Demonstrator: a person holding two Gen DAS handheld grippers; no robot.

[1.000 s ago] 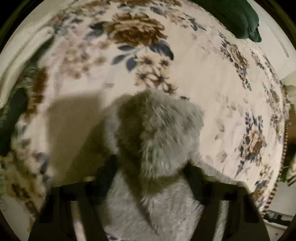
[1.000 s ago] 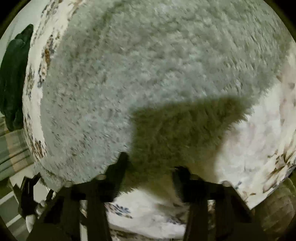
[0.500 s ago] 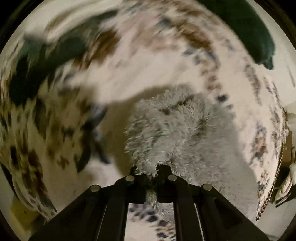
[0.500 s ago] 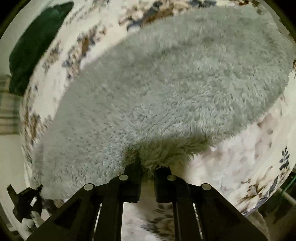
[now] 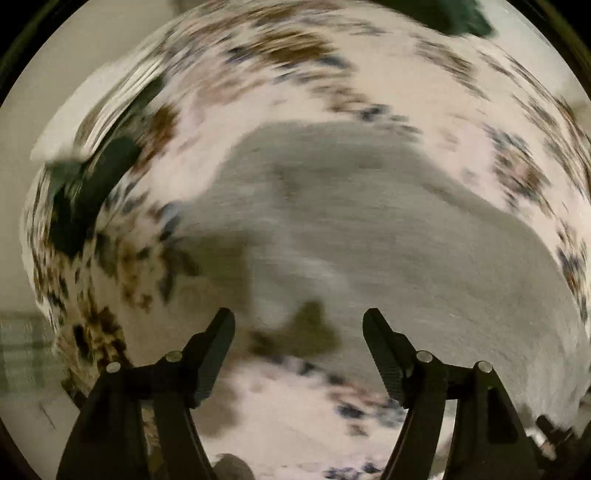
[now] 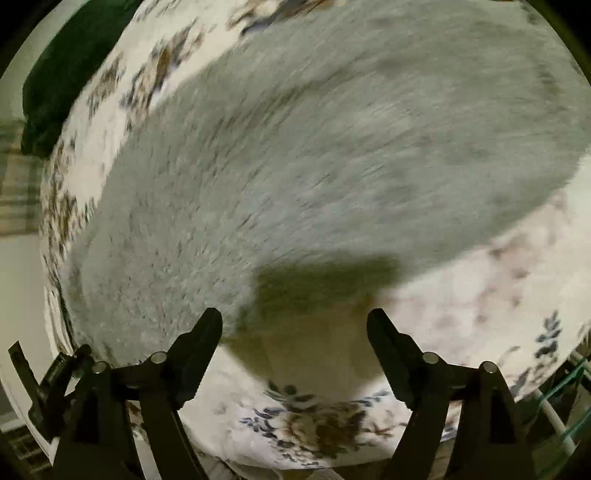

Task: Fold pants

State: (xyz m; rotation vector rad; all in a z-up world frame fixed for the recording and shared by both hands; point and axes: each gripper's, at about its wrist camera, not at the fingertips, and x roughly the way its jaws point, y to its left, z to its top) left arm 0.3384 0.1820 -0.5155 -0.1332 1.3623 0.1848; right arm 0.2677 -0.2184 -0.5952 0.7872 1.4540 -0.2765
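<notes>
The grey fluffy pants (image 5: 388, 229) lie flat on a floral bedspread (image 5: 314, 417). They also fill most of the right wrist view (image 6: 314, 155). My left gripper (image 5: 298, 321) is open and empty, just above the near edge of the pants. My right gripper (image 6: 294, 320) is open and empty, its jaws wide apart over the near edge of the pants and the bedspread (image 6: 480, 295). Both views are blurred by motion.
A dark green cloth (image 5: 454, 14) lies at the far edge of the bed and shows in the right wrist view (image 6: 66, 74) at top left. Another dark green patch (image 5: 85, 199) sits at the left. The other gripper (image 6: 48, 380) shows at lower left.
Both grippers were shut on the pants' edge half a second ago. Both have now opened and let go, and the pants lie spread flat. Both cameras are moving.
</notes>
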